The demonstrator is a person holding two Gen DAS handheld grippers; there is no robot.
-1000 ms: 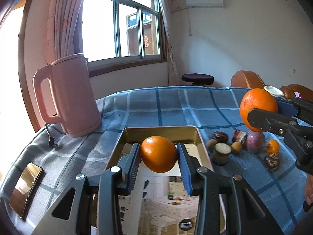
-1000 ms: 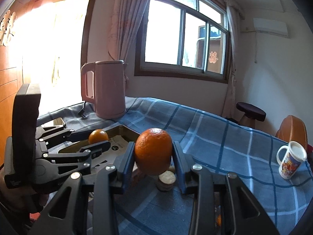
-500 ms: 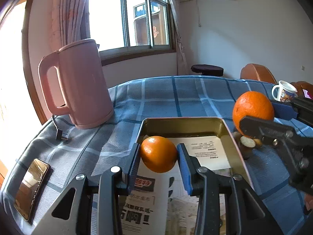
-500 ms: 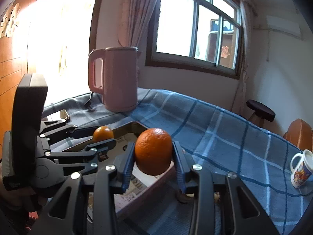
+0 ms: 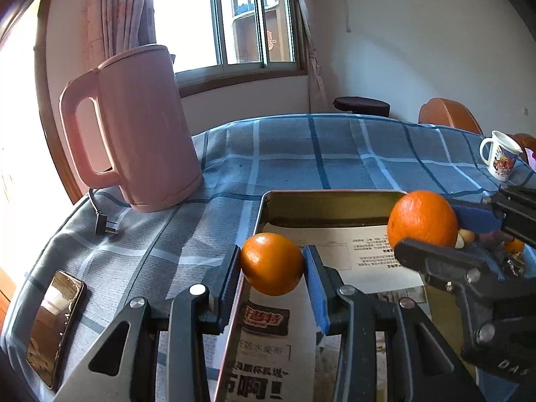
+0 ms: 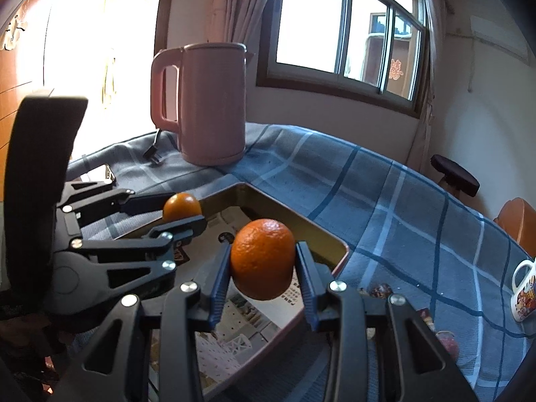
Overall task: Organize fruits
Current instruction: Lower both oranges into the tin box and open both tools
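My left gripper (image 5: 272,269) is shut on a small orange (image 5: 272,268) above the left rim of a gold metal tray (image 5: 335,199) lined with newspaper. My right gripper (image 6: 263,264) is shut on a larger orange (image 6: 262,258) that hangs over the tray's (image 6: 294,221) right part. In the left wrist view the larger orange (image 5: 422,218) and the right gripper (image 5: 432,229) enter from the right. The right wrist view shows the small orange (image 6: 182,207) and the left gripper (image 6: 182,209) at the left. Several small fruits (image 6: 447,341) lie on the cloth right of the tray.
A pink kettle (image 5: 140,127) with its plug (image 5: 105,226) stands back left on the blue checked tablecloth (image 5: 318,154). A phone (image 5: 53,325) lies at the near left edge. A printed mug (image 5: 500,159) stands far right. A stool (image 5: 361,105) and chair backs are beyond the table.
Both grippers have moved forward and lower over the tray, each keeping its orange. The kettle and tray look nearer, and the loose fruits have slipped behind the right gripper.
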